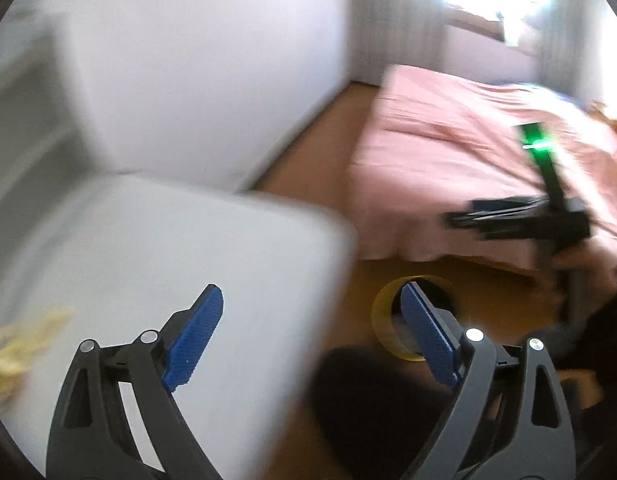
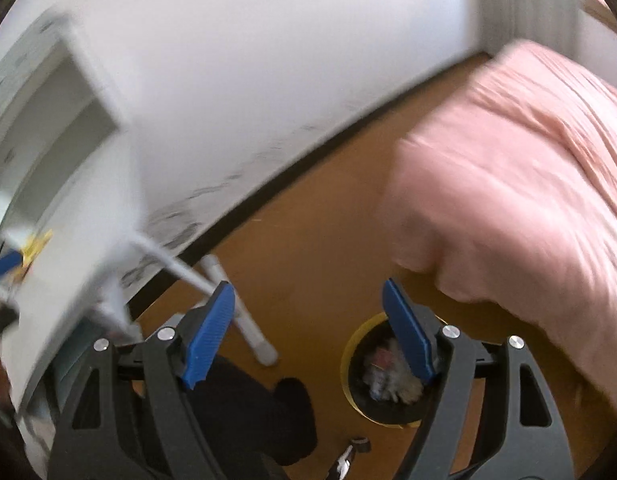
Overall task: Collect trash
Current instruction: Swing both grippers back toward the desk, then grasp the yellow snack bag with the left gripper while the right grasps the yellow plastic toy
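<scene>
Round trash bin [image 2: 382,384] upright on floor, mouth up, trash inside

pink bedspread [image 2: 528,184], yellow-rimmed bin [image 2: 350,360], blue claw pads [image 2: 208,336]

White wall [image 1: 212,60], wooden floor [image 2: 308,220], pink bed [image 1: 448,152].

Both views are smeared with motion blur, so details are rough. The yellowish stuff [image 1: 24,340] at the left edge of the counter [image 1: 188,240] is just a streaky blob, can't tell what it is. The yellow-rimmed bin [image 2: 350,364] is half hidden behind a blue finger [image 2: 408,332], and the trash inside [image 2: 388,376] is a pale mush. The small objects on the floor [image 2: 350,454] near the bottom edge are too tiny to make out. The bed [image 2: 528,200] runs off the right side.
</scene>
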### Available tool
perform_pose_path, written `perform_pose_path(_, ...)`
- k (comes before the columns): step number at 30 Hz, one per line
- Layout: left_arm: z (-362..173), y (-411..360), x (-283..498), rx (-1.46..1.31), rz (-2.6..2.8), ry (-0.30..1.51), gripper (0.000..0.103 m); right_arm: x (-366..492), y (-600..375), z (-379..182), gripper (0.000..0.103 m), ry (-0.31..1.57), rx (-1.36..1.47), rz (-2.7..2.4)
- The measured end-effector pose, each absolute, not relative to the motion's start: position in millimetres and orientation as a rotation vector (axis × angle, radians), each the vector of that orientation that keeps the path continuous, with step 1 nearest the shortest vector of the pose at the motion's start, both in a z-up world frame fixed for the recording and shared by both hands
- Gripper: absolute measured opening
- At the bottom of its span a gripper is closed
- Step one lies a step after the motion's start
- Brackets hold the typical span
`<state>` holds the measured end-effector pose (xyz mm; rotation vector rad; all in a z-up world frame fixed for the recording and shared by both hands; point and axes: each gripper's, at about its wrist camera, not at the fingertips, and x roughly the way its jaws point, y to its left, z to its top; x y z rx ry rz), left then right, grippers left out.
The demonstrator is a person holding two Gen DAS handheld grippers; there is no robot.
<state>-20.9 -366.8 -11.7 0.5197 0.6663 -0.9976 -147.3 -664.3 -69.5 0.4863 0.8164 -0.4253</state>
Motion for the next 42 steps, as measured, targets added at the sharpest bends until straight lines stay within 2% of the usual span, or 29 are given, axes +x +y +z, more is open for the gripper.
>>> perform_pose_path(4, 2.2, -271.7, 40.7, 0.537, -0.764, 0.643, 0.089, -88.5, -608.9, -40.7, 0.078, 0.801, 0.394, -0.262)
perform_pose_path(9, -6.4, -173.0, 120.5, 0.585, -0.528, 0.704, 0.089, -4.2, -529.4, -20.3, 0.079, 0.82, 0.272, -0.05)
perform_pose_path(12, -14.6, -142.1, 155.7, 0.609, -0.488, 0.73, 0.089, 39.6, -483.5, -16.5, 0.079, 0.85, 0.201, 0.056)
perform_pose_path(18, -36.2, -132.4, 195.6, 0.669, -0.508, 0.763, 0.086, 104.5, -407.5, -18.2, 0.079, 0.898, 0.056, 0.22)
perform_pose_path(20, -40.0, -134.1, 201.6, 0.686, -0.53, 0.773, 0.077, 120.2, -390.4, -19.8, 0.079, 0.914, 0.005, 0.254)
perform_pose_path(22, -44.3, -139.4, 203.3, 0.716, -0.564, 0.786, 0.05, 134.9, -376.0, -21.0, 0.079, 0.927, -0.044, 0.285)
perform_pose_path(23, -45.8, -142.0, 205.5, 0.728, -0.58, 0.799, 0.043, 146.3, -368.5, -21.9, 0.079, 0.94, -0.076, 0.307)
perform_pose_path(25, -48.7, -140.6, 211.1, 0.725, -0.607, 0.831, 0.015, 167.1, -355.2, -23.7, 0.079, 0.968, -0.129, 0.34)
perform_pose_path(29, -37.9, -126.1, 206.5, 0.602, -0.596, 0.869, 0.005, 196.1, -340.3, -23.2, 0.079, 1.028, -0.245, 0.416)
perform_pose_path(31, -22.1, -108.4, 203.5, 0.489, -0.576, 0.875, 0.005, 209.6, -335.7, -24.6, 0.079, 1.07, -0.279, 0.465)
perform_pose_path(33, -11.4, -93.3, 197.7, 0.419, -0.552, 0.877, 0.005, 224.0, -328.9, -29.6, 0.076, 1.123, -0.333, 0.508)
perform_pose_path(35, -2.7, -81.6, 191.8, 0.366, -0.521, 0.878, 0.005, 235.5, -324.5, -35.7, 0.066, 1.166, -0.381, 0.525)
perform_pose_path(39, 9.2, -62.8, 176.9, 0.29, -0.491, 0.88, 0.005, 248.5, -321.2, -42.0, 0.056, 1.215, -0.41, 0.535)
perform_pose_path(40, 10.2, -60.6, 175.7, 0.277, -0.49, 0.883, 0.005, 250.0, -321.1, -41.5, 0.048, 1.22, -0.409, 0.545)
perform_pose_path(41, 11.4, -58.9, 172.8, 0.269, -0.482, 0.883, 0.005, 249.5, -321.1, -40.5, 0.037, 1.225, -0.407, 0.557)
perform_pose_path(42, 11.7, -58.7, 170.9, 0.269, -0.474, 0.882, 0.005, 248.6, -321.2, -39.5, 0.03, 1.227, -0.407, 0.56)
